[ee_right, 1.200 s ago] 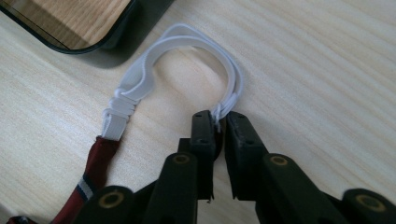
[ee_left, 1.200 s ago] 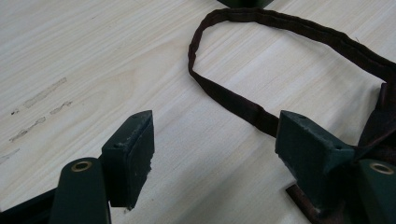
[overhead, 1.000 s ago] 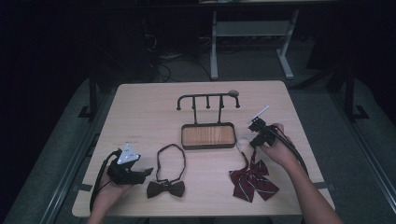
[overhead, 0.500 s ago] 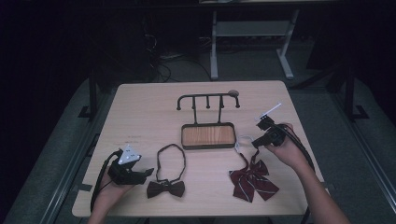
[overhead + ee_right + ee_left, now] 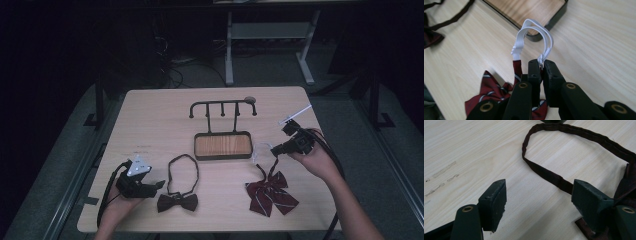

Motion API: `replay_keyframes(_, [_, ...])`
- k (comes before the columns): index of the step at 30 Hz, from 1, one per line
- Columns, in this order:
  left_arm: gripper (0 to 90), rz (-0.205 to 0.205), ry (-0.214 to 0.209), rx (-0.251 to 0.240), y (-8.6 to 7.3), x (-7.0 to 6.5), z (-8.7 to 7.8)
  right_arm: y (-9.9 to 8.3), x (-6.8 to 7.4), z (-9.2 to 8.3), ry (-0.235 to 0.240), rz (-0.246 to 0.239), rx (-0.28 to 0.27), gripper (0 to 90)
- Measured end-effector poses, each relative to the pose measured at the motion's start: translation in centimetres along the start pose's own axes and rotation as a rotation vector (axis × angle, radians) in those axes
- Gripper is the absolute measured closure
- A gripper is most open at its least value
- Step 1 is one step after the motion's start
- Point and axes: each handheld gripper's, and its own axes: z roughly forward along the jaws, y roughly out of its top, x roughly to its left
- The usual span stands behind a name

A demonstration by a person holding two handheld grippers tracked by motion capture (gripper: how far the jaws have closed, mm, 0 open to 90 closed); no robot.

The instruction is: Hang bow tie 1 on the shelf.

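A dark red striped bow tie [image 5: 271,196] lies at the table's front right, its white elastic loop [image 5: 262,150] lifted off the wood. My right gripper [image 5: 276,149] is shut on that white elastic loop [image 5: 534,31], and the striped bow tie [image 5: 491,92] hangs below the jaws. A dark brown bow tie [image 5: 177,202] with a dark neck strap [image 5: 182,172] lies at front left. My left gripper [image 5: 159,185] rests on the table beside it, open. In the left gripper view the strap [image 5: 554,178] runs between the jaws, untouched. A black hook rack [image 5: 222,106] on a wooden base [image 5: 222,145] stands mid-table.
The table's [image 5: 150,120] back left part is bare wood. Metal stand legs [image 5: 270,50] and cables lie on the dark floor behind the table. Cables trail from both grippers toward the front edge.
My right gripper has risen and moved a little back, pulling the white elastic loop up off the table. The left gripper has stayed where it was.
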Motion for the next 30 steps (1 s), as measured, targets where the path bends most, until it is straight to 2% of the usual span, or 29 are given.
replay_keyframes(10, [28.8, -0.004, 0.004, -0.005, 0.0, 0.0, -0.1, 0.7, 1.2, -2.4, 0.024, -0.042, -0.035, 84.4])
replay_keyframes(30, [28.8, -0.003, 0.003, -0.006, 0.0, 0.0, 0.0, 2.2, 2.5, -5.3, 0.001, -0.101, -0.073, 85.6])
